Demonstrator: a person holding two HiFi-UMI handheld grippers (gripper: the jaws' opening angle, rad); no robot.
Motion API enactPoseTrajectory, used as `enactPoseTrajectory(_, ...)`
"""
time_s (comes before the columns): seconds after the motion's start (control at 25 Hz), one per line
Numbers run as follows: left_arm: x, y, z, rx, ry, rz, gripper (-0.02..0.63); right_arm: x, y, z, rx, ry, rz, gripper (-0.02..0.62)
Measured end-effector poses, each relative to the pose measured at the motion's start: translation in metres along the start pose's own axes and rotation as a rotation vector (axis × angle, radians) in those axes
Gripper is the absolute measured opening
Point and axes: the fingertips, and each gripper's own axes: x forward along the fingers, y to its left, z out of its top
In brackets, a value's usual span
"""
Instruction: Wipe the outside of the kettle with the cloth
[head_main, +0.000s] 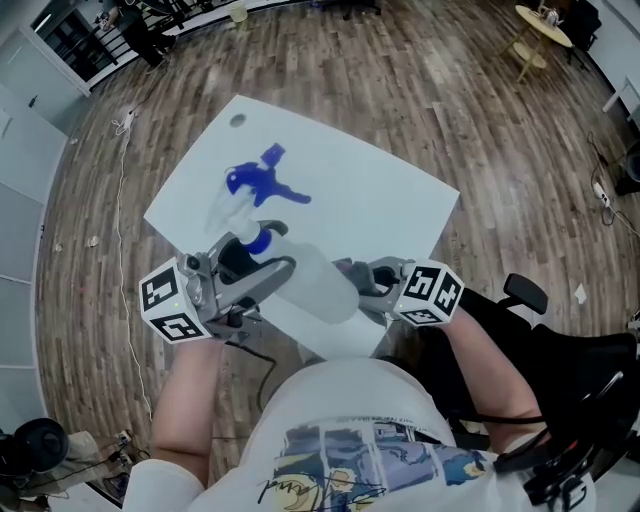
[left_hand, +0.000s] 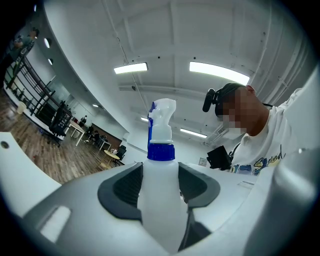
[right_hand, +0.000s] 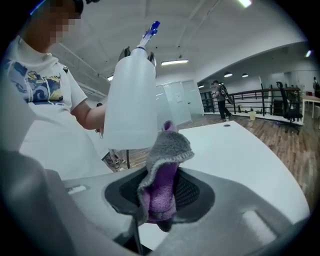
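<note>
Grey-purple cloth (right_hand: 167, 150) tight inside right claw (right_hand: 161, 199)

Brown wood-plank floor (head_main: 450, 110). White rectangular table (head_main: 400, 215) mid-room. Small round pale wooden table (head_main: 543, 25) far right. White ceiling (left_hand: 175, 30), long strip lights (left_hand: 218, 72) on. Black metal railing (left_hand: 30, 95) along one side.

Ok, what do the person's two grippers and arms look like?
The left gripper and right gripper match: light grey moulded bodies with dark ribbed pads, each carrying a white cube printed with black square markers. The person wears a white short-sleeved T-shirt with a comic print; the forearms are bare.
</note>
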Motion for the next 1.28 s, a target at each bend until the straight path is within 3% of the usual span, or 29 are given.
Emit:
enactPoseTrajectory(0.32, 0.005, 0.027, 0.002, 0.054, 0.020, 0.059, 0.216, 0.003, 0.008, -0.016, 0.037, 0.052, -0.007, 0.121)
enactPoseTrajectory(0.64, -0.006, 0.067, -0.011, 0.121, 0.074, 0.183, 0.216, 0.017, 0.026, -0.025, 0.050, 0.090, 0.019, 0.121)
enactPoseTrajectory(0.96, -0.015, 0.144, -0.051, 0.236, 0.161, 0.380, 0.216, 0.013, 0.012, -0.025, 0.113, 0.054, -0.081, 0.123)
enactPoseTrajectory(1.28, -0.031, 0.203, -0.086, 0.296, 0.180, 0.467, 0.216, 0.008, -0.001, -0.018, 0.171, -0.008, -0.188, 0.121)
